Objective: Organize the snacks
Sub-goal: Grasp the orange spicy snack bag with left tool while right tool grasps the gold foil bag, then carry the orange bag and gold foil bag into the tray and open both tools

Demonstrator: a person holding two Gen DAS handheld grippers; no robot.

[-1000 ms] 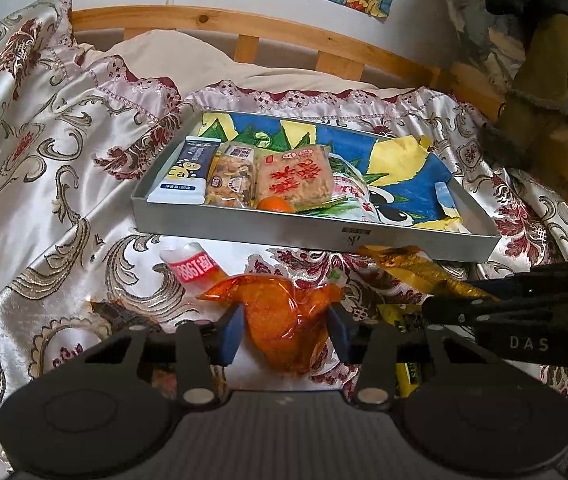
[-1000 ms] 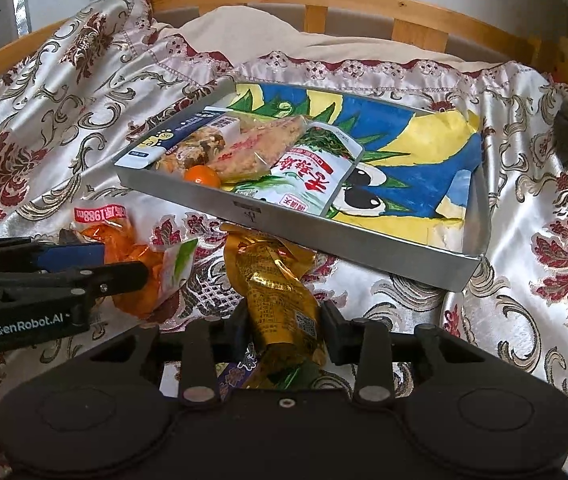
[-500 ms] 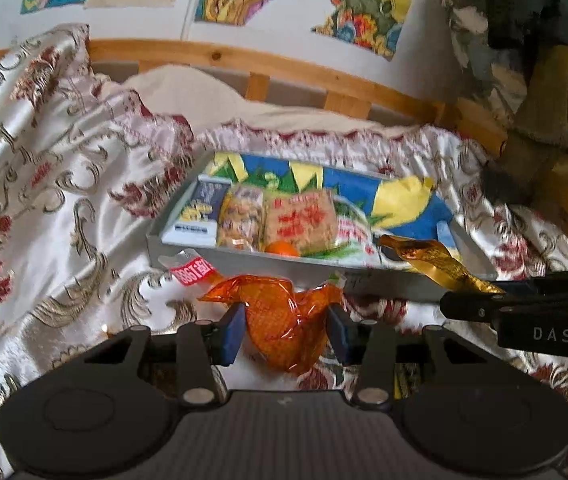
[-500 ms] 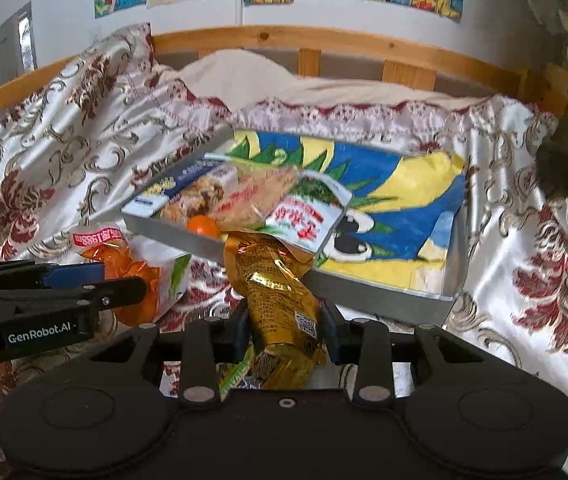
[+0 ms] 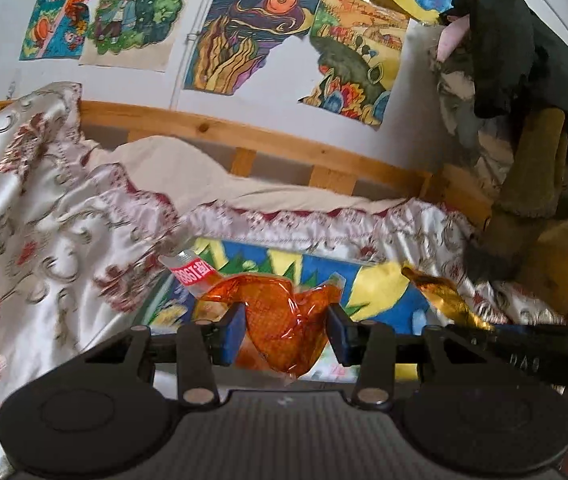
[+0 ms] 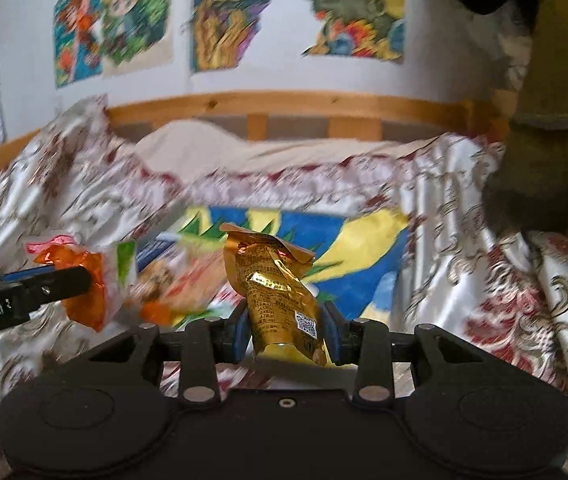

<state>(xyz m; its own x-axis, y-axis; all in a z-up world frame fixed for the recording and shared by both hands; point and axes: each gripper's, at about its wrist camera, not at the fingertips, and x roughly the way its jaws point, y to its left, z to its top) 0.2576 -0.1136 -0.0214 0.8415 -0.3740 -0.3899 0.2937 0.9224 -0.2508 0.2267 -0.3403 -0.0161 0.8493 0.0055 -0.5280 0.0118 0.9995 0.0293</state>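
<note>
My left gripper [image 5: 284,334] is shut on an orange snack bag [image 5: 275,320] with a red-and-white label and holds it in the air over the near side of the tray [image 5: 388,292]. My right gripper [image 6: 286,334] is shut on a gold snack pouch [image 6: 279,292], also lifted above the tray [image 6: 364,248]. The tray has a blue, yellow and green picture lining. Several packets lie blurred in its left part [image 6: 163,284]. The left gripper's arm with the orange bag [image 6: 87,280] shows at the left of the right wrist view. The gold pouch [image 5: 440,296] shows at the right of the left wrist view.
The tray lies on a bed covered with a white and red patterned satin cloth [image 5: 43,240]. A wooden headboard rail [image 5: 243,136] runs behind it, with colourful drawings [image 5: 243,40] on the wall above. Dark clothing and a plush object [image 5: 524,160] hang at the right.
Both grippers have lifted their bags off the cloth and tilted upward. The tray has dropped low in both views and more of the wall shows.
</note>
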